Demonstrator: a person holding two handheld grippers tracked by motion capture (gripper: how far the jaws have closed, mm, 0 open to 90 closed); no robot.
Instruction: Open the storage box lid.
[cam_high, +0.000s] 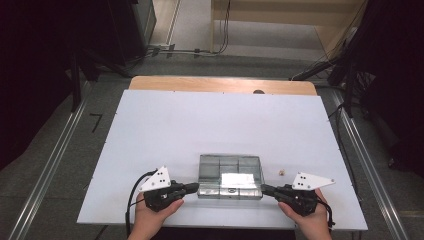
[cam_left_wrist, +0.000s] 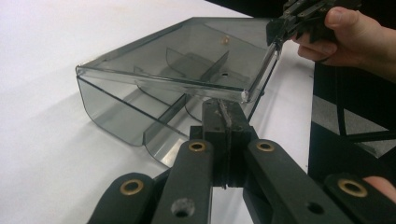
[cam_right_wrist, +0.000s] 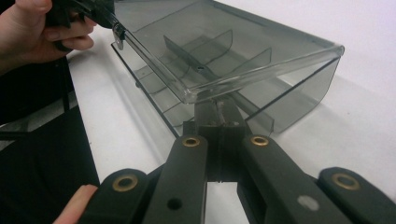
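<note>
1. Right now the left gripper (cam_high: 192, 187) has its jaws pressed together, tips under the near left corner of the clear smoky-grey plastic compartment box (cam_high: 230, 176).
2. Right gripper (cam_high: 265, 189) is likewise closed tight, tips under the box's near right corner.
3. Box sits directly between both grippers on the white table top (cam_high: 165, 130); its hinged lid (cam_left_wrist: 187, 65) is lifted, tilted above the divided tray.
4. Small tan round bit (cam_high: 282, 171) lies just beyond the right gripper.
</note>
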